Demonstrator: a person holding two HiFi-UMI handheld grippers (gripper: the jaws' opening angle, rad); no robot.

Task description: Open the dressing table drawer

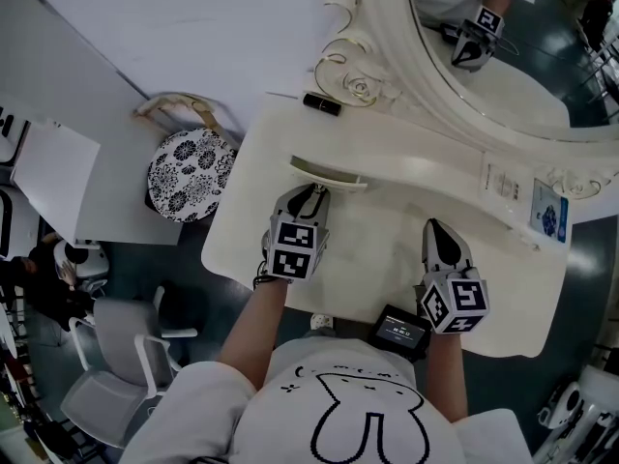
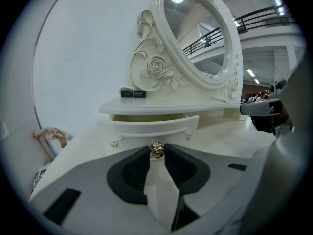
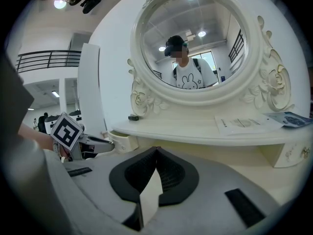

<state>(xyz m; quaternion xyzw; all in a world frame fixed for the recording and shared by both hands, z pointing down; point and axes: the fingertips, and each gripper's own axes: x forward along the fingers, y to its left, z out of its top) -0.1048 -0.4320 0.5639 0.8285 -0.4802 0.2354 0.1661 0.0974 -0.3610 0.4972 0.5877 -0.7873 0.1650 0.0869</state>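
Note:
The cream dressing table (image 1: 387, 259) has a small curved drawer (image 1: 329, 173) under its raised shelf. The drawer stands pulled out a little, and a gap above its front (image 2: 151, 128) shows the inside. My left gripper (image 1: 309, 197) reaches to the drawer front, its jaws shut on the small gold knob (image 2: 156, 150) at the fingertips (image 2: 156, 147). To the right, my right gripper (image 1: 436, 229) hovers over the bare tabletop. Its jaws (image 3: 156, 151) are shut with the tips together and nothing between them.
An oval mirror (image 1: 503, 56) in an ornate frame stands at the back of the shelf. A black tube (image 1: 321, 103) lies at the shelf's left end and leaflets (image 1: 548, 211) at its right. A floral stool (image 1: 191, 174) stands left of the table and a grey chair (image 1: 116, 356) nearer me.

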